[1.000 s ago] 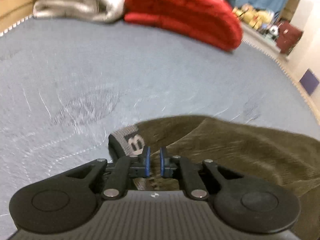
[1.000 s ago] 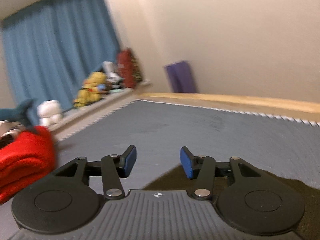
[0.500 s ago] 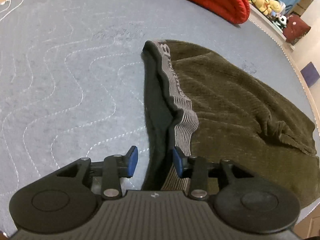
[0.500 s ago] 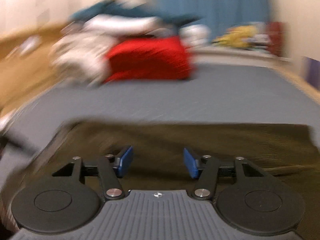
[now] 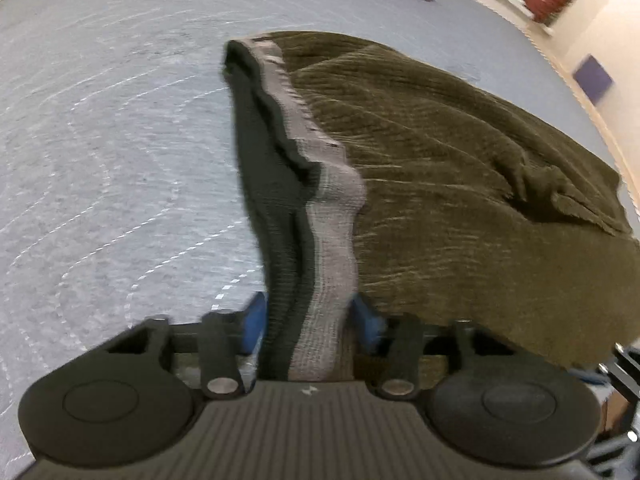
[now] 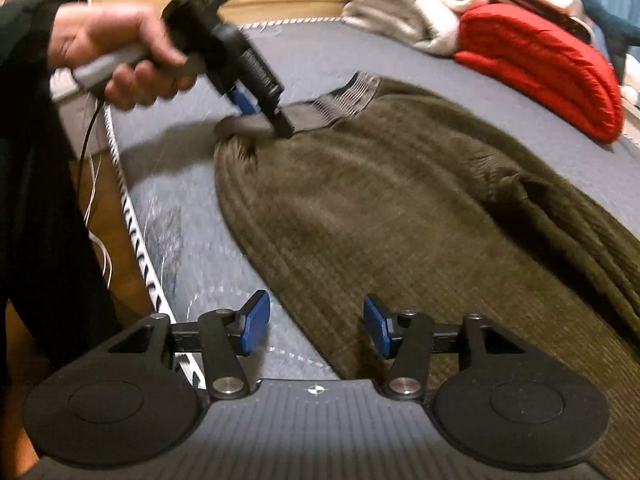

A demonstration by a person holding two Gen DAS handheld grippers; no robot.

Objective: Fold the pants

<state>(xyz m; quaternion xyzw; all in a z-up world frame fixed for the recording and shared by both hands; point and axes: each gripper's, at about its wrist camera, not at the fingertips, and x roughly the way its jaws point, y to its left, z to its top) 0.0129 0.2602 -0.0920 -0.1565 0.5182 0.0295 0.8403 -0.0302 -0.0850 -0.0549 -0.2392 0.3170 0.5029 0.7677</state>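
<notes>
Left wrist view: left gripper (image 5: 308,320) jaws straddling pants (image 5: 460,152) waistband (image 5: 336,216), not clearly clamped, band running straight ahead across bed (image 5: 100,140). Right wrist view: right gripper (image 6: 316,324) jaws wide open, empty, hovering over pants' near edge.

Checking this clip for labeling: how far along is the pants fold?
Done: the pants lie on the bed, apparently doubled over, though the blur leaves that unclear. In hand: the left tool straddles the waistband, not clearly clamped; the right tool is open at the near edge. Left: grip both ends and fold again. Early stage.
</notes>
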